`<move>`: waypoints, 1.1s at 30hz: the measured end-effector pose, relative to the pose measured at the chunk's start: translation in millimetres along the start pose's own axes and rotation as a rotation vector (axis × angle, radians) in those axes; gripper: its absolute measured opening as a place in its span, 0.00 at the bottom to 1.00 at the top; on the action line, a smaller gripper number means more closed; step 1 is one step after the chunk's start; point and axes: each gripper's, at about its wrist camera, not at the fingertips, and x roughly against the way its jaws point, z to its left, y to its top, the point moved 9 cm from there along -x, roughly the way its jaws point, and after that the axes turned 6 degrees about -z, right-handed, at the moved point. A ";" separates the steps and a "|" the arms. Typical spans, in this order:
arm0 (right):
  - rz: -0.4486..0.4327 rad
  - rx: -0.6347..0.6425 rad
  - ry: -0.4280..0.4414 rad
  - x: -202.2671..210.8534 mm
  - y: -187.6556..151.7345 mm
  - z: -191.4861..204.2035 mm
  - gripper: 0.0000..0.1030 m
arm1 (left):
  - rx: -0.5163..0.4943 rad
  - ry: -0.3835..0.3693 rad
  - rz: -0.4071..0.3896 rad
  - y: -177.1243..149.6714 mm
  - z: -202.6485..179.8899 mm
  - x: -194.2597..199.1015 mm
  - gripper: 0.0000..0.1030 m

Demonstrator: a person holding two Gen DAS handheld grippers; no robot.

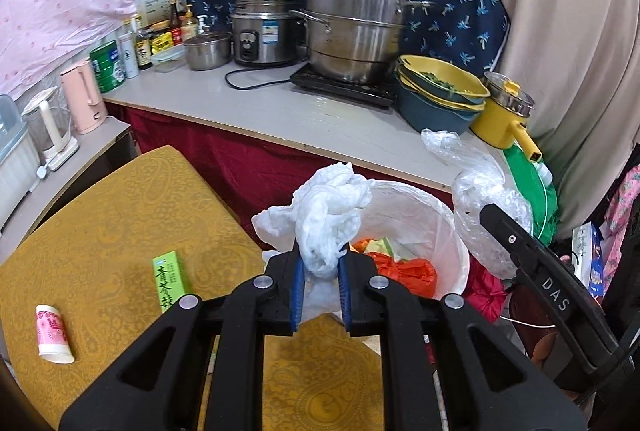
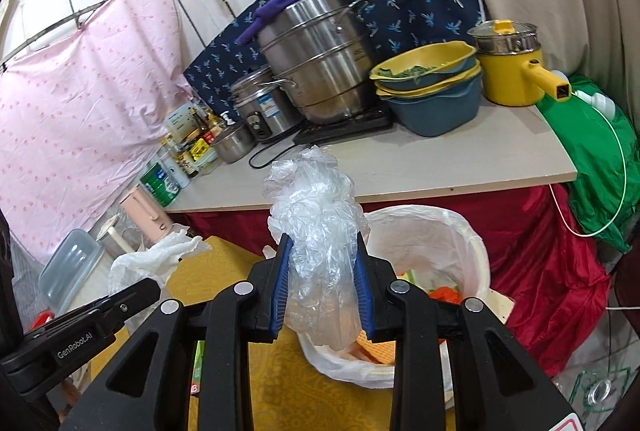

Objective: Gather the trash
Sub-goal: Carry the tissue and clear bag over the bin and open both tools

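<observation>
The left hand-held gripper (image 1: 321, 263) clamps a crumpled white paper tissue (image 1: 328, 207) at frame centre, before the white-lined round trash bin (image 1: 420, 207). The right hand-held gripper (image 2: 322, 263) grips a crumpled clear plastic bag (image 2: 316, 215), the bin (image 2: 432, 243) at its lower right.

You are working with two matching black plastic grippers. The left gripper (image 1: 322, 267) is showing ribbed blue pads (image 1: 298, 289) on its fingers, round silver pivot pins and triangular cut-outs in its arms. The right gripper (image 2: 322, 269) is carrying the same parts. White lettering is reading "DAS" and "GenRobot.AI" on their sides.
</observation>
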 end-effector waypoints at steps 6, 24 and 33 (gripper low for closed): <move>0.010 -0.026 -0.025 -5.6 -2.7 -23.9 0.27 | -0.028 -0.025 0.030 -6.7 -24.0 -17.8 0.13; 0.047 -0.081 -0.074 -25.8 -15.7 -68.9 0.27 | -0.077 -0.060 0.109 -22.1 -63.1 -65.1 0.14; 0.070 -0.094 -0.091 -40.3 -22.0 -81.0 0.27 | -0.087 -0.065 0.146 -30.6 -69.6 -86.6 0.14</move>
